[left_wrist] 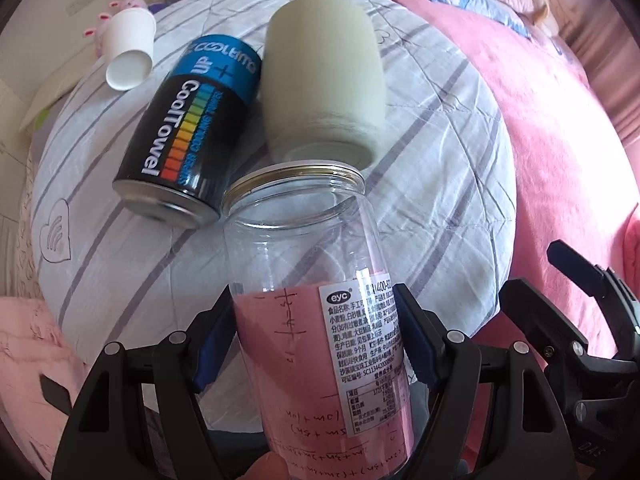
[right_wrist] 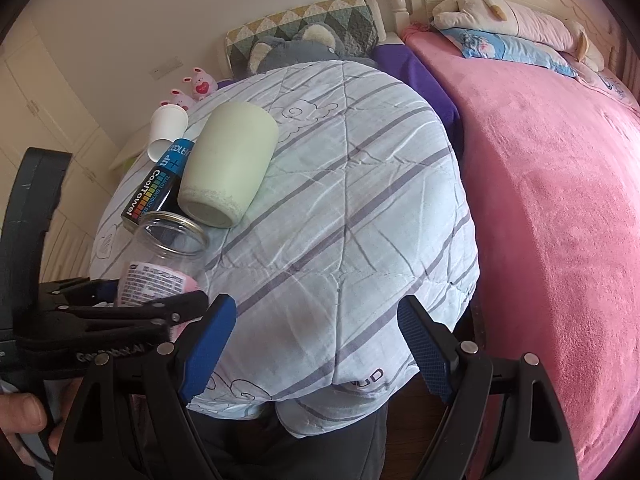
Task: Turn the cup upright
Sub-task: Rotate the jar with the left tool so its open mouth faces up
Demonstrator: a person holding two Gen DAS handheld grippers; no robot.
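A clear plastic jar [left_wrist: 308,280] with a white label and pink paper inside is clamped between my left gripper's [left_wrist: 316,336] blue pads, mouth pointing away and up. It also shows in the right wrist view [right_wrist: 160,264], held by the left gripper [right_wrist: 132,304]. My right gripper [right_wrist: 316,344] is open and empty above the striped quilt [right_wrist: 360,220]. A pale green cup [left_wrist: 324,88] lies on its side on the quilt, also seen in the right wrist view [right_wrist: 228,168].
A black and blue CoolTowel can [left_wrist: 192,136] lies beside the green cup. A white paper cup [left_wrist: 130,56] lies on its side behind it. A pink blanket [right_wrist: 552,208] covers the bed to the right. Plush toys sit at the back.
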